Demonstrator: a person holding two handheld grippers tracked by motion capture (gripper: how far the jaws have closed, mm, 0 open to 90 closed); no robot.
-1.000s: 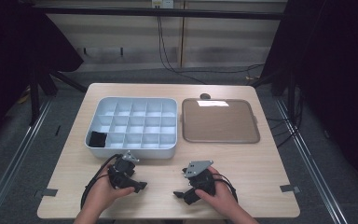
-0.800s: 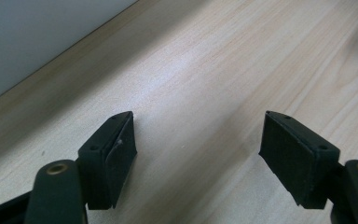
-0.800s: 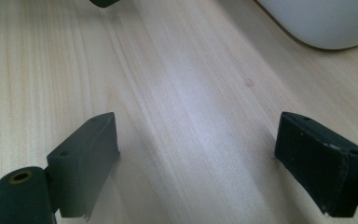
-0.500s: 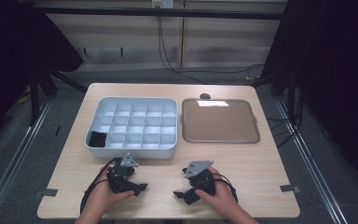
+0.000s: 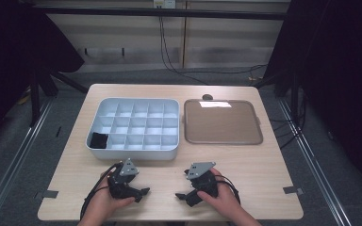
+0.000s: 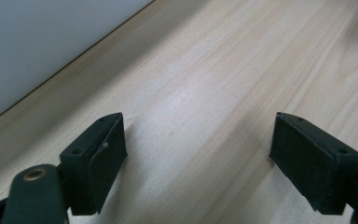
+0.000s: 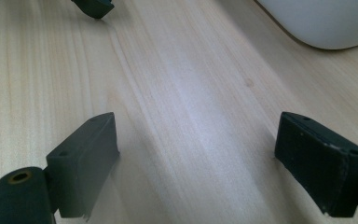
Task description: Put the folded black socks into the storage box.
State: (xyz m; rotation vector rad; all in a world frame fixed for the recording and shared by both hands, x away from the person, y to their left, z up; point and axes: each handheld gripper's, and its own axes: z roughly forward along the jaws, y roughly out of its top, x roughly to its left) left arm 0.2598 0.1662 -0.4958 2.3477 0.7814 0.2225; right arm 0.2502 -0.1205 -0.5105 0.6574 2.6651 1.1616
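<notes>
1. Tongs are held low on the near surface [image 5: 264,165]: left tongs [image 5: 143,191] and right tongs [image 5: 179,195] both gape, empty.
2. Nearest, a grey compartment tray [image 5: 134,153] sits just beyond; it is judged rigid, light, best gripped by its rim.
3. A black item [image 5: 98,140] in its near-left cell and a brown tray [image 5: 222,139] are seen from the high view; wood grain [image 6: 191,102] is shown by the gripper views.

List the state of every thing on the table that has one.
Left gripper: open, holding nothing, low over the table.
Right gripper: open, holding nothing, low over the table.
Grey box: lid off, one small black thing in its near-left cell, other cells look bare.
Brown lid: lying flat to the right of the box, nothing on it.
</notes>
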